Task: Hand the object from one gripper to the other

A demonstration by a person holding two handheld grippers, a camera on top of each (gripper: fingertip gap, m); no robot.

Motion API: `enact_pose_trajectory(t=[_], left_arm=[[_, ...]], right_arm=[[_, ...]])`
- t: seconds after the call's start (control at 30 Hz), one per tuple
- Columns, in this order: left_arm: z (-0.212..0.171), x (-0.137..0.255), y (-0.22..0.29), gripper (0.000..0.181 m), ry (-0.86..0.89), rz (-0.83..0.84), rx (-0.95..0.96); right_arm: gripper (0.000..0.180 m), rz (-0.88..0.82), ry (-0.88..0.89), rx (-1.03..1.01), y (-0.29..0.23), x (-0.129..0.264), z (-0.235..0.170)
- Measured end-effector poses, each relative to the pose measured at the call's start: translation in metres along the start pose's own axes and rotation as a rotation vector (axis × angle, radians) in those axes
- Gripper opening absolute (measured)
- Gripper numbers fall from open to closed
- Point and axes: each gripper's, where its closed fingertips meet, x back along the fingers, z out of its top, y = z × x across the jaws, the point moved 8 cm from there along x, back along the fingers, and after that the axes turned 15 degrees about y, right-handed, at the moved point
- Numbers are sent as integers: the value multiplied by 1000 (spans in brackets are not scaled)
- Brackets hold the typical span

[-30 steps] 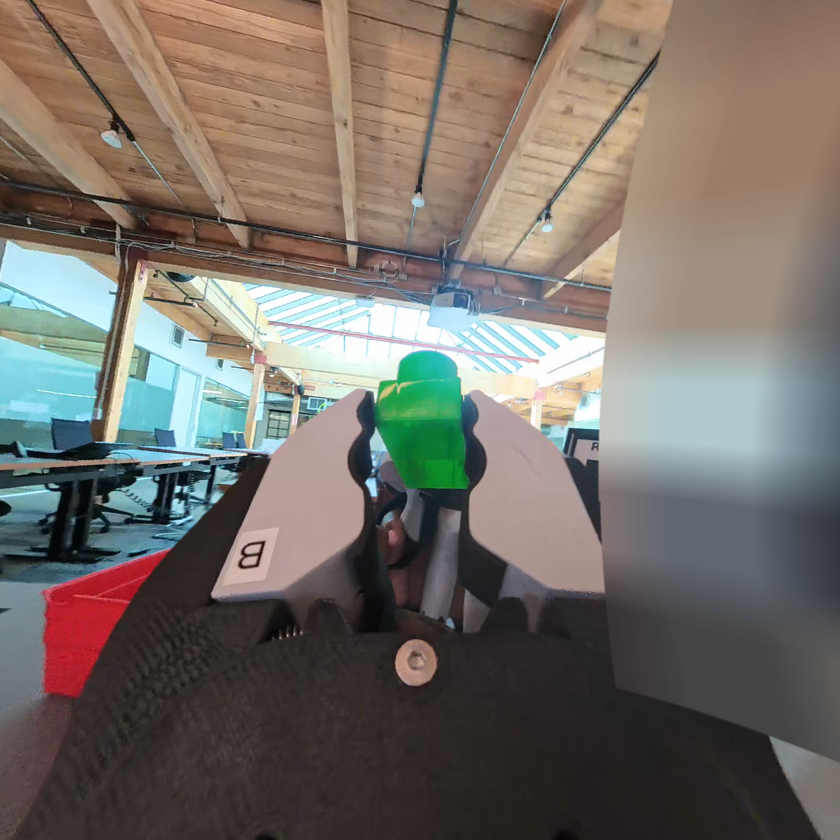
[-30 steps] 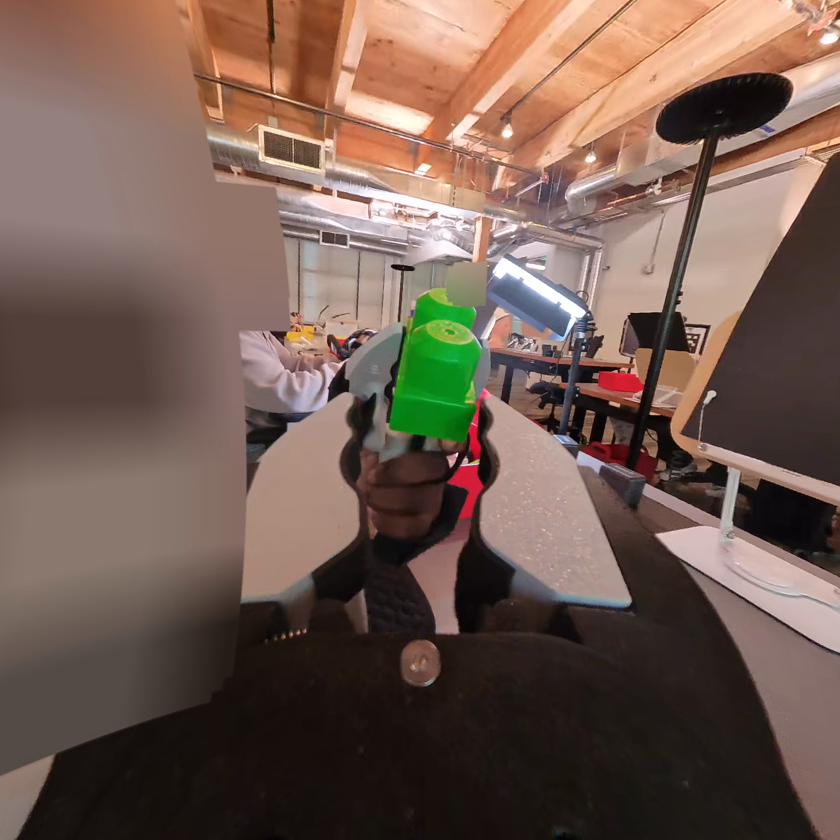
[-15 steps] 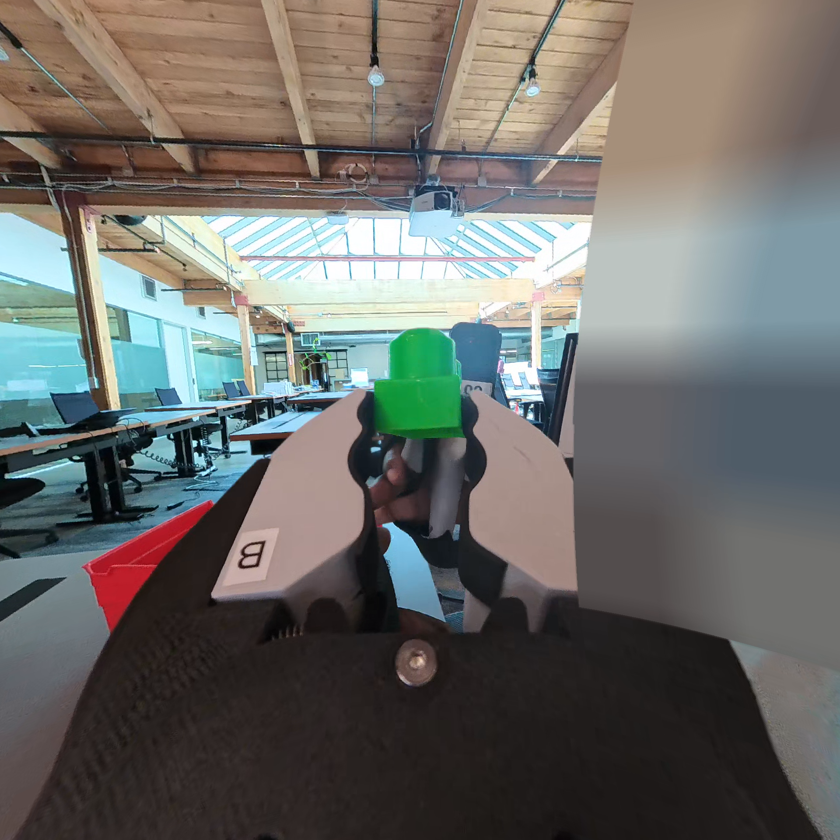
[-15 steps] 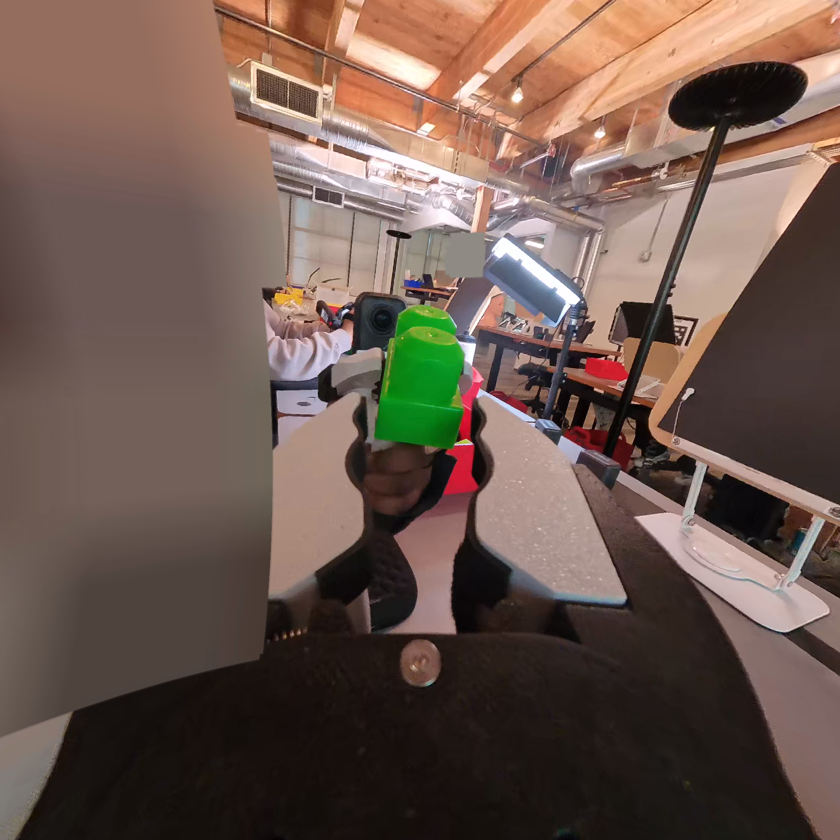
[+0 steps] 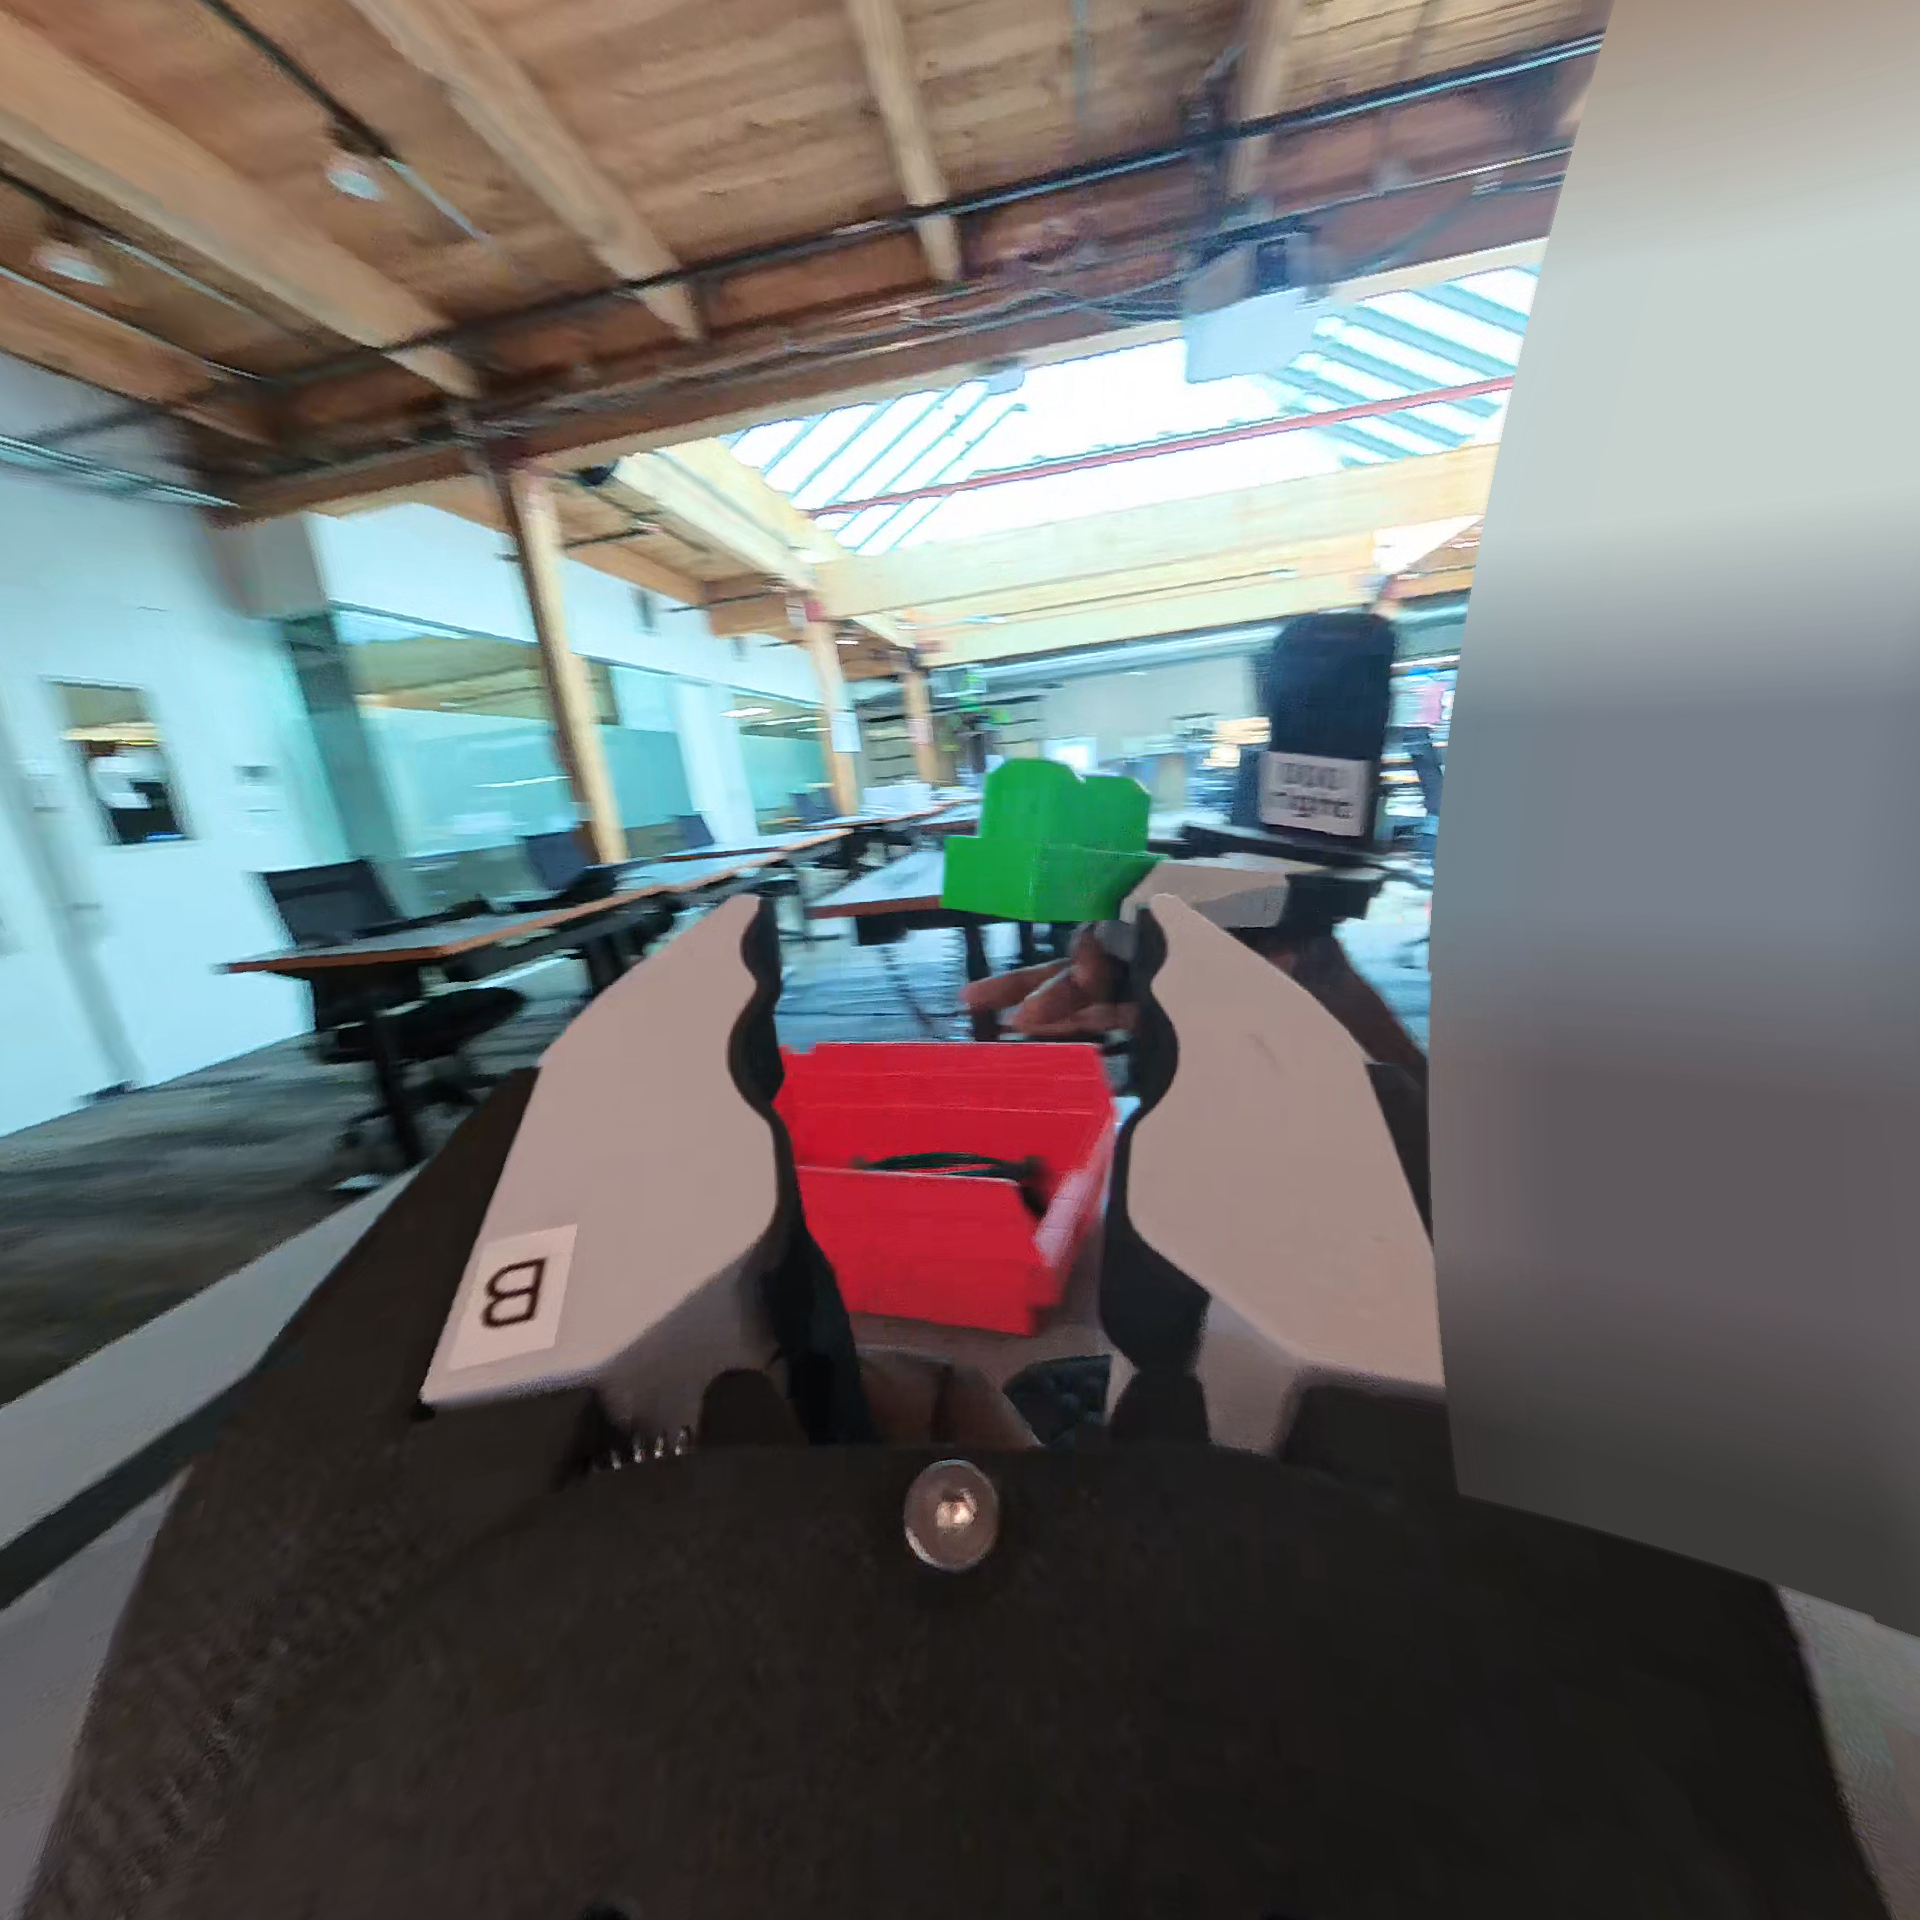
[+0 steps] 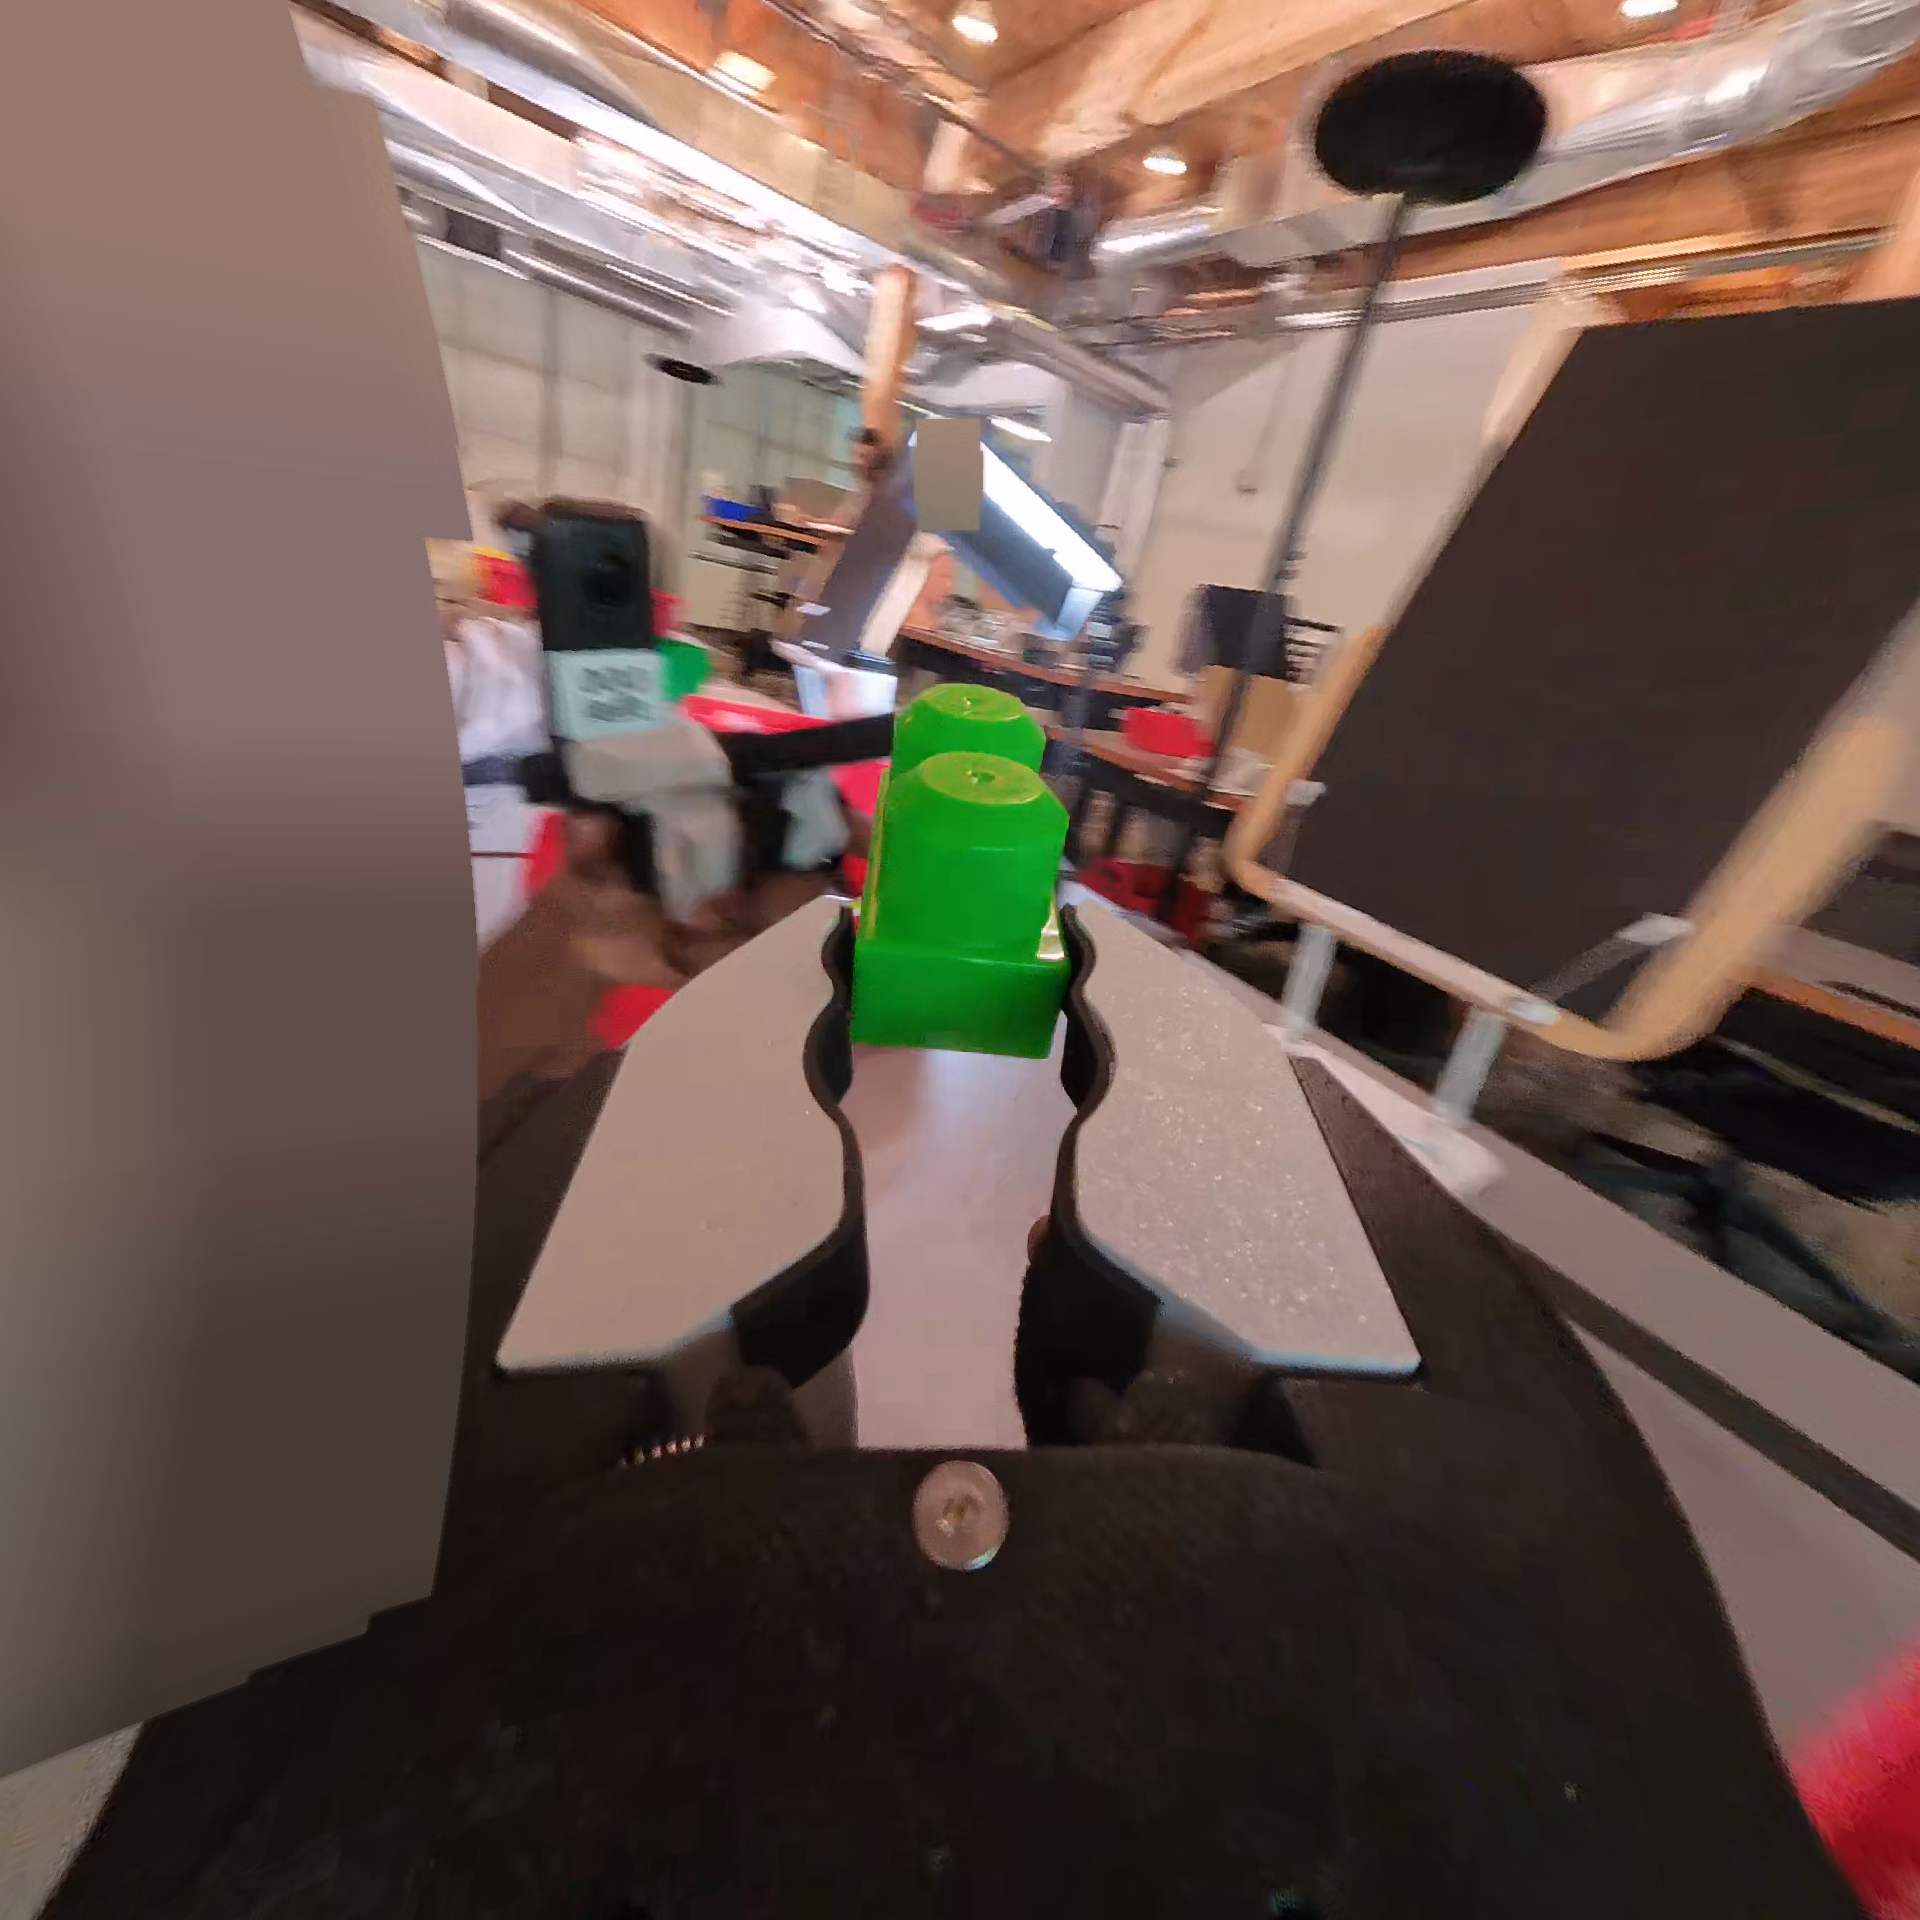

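A bright green two-stud brick (image 6: pixel 961 914) sits clamped between the fingertips of my right gripper (image 6: pixel 956 920), studs pointing up and away. In the left wrist view the same brick (image 5: pixel 1044 852) hangs in the air beyond my fingertips, held by the right gripper (image 5: pixel 1210 899) that reaches in from the right. My left gripper (image 5: pixel 954 914) is open and empty, its jaws wide apart and clear of the brick. The left gripper also shows in the right wrist view (image 6: pixel 707 821), off to the left and behind the brick, apart from it.
A red bin (image 5: pixel 935 1226) stands on the grey table (image 5: pixel 156 1403) below my left gripper. In the right wrist view a black board on a wooden stand (image 6: pixel 1610 623) and a lamp pole with a black disc (image 6: pixel 1423 114) stand to the right.
My left gripper has opened, let go of the green brick and drawn back from it. My right gripper has closed on the brick and now holds it alone. Both views are blurred by motion.
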Motion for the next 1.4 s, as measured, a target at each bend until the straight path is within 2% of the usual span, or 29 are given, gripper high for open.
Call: enact_pose_trajectory(t=[0.03, 0.1, 0.2, 0.33, 0.47, 0.7, 0.87, 1.0, 1.23, 1.4], left_arm=[[7, 4, -5, 74, -2, 48, -34], [21, 13, -13, 100, -11, 125, -60], [39, 26, -22, 120, 0, 211, -99], [59, 41, -32, 126, 90, 312, -120], [72, 53, -39, 125, 174, 356, -145], [82, 60, -36, 119, 181, 393, -205], [87, 63, -35, 116, 192, 403, -238], [94, 70, -37, 114, 235, 426, -246], [102, 76, -36, 108, 281, 445, -257], [103, 76, -34, 106, 272, 446, -287]], right_arm=[[37, -85, -25, 62, 11, 7, 2], [37, -279, -92, 187, 35, 24, 5], [37, -552, -218, 322, 72, 53, 4], [37, -794, -366, 363, 114, 90, -12], [36, -913, -472, 277, 151, 116, -44], [36, -974, -638, 86, 208, 134, -108], [37, -992, -811, 19, 249, 136, -149], [37, -999, -860, -3, 270, 136, -175], [37, -989, -927, -39, 274, 142, -190], [37, -994, -1071, -57, 270, 142, -190]])
